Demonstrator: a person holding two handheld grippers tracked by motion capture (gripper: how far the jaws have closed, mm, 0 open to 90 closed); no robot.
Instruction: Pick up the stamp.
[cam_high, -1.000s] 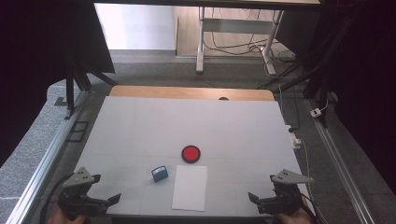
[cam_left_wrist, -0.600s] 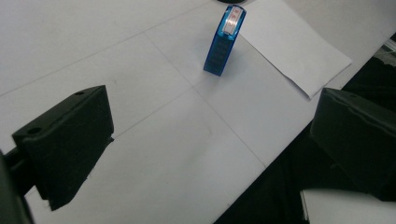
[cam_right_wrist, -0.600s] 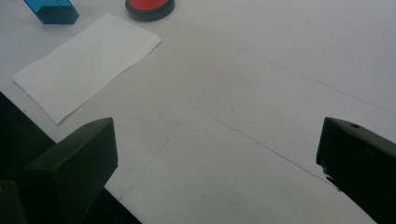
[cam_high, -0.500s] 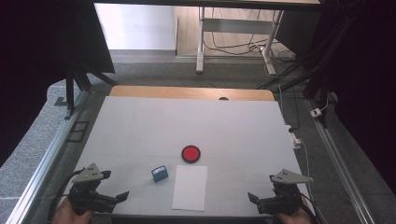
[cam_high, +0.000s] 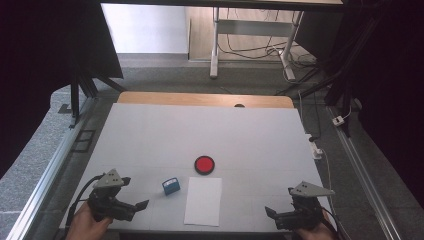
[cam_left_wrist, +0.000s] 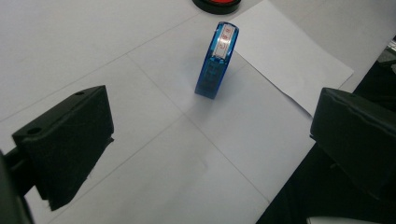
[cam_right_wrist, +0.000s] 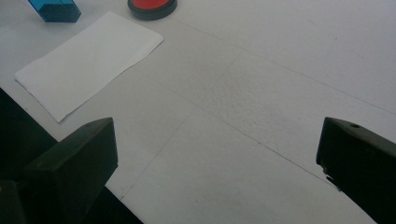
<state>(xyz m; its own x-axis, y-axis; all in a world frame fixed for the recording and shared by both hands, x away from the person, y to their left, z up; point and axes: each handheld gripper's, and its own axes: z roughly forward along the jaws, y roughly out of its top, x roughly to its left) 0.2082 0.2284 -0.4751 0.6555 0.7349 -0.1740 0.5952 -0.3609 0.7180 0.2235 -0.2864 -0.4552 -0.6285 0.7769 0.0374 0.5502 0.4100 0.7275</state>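
Left gripper (cam_high: 142, 205) sits lower left of the high view, jaws wide apart, holding nothing, aimed at the blue stamp (cam_high: 171, 186). Stamp stands upright on the table (cam_high: 150, 135), just left of the paper sheet (cam_high: 203, 201), below-left of the red ink pad (cam_high: 204, 164). Right gripper (cam_high: 269, 212) lower right, jaws spread, holding nothing.

stamp (cam_left_wrist: 216, 60): clear blue glossy plastic, white label on top | ink pad (cam_high: 204, 164): red matt face, glossy black plastic rim | sheet (cam_high: 203, 201): smooth white paper | bench (cam_high: 200, 130): matt white, finely grained; far edge wood | left tongs (cam_left_wrist: 205, 140): matt black plastic jaws
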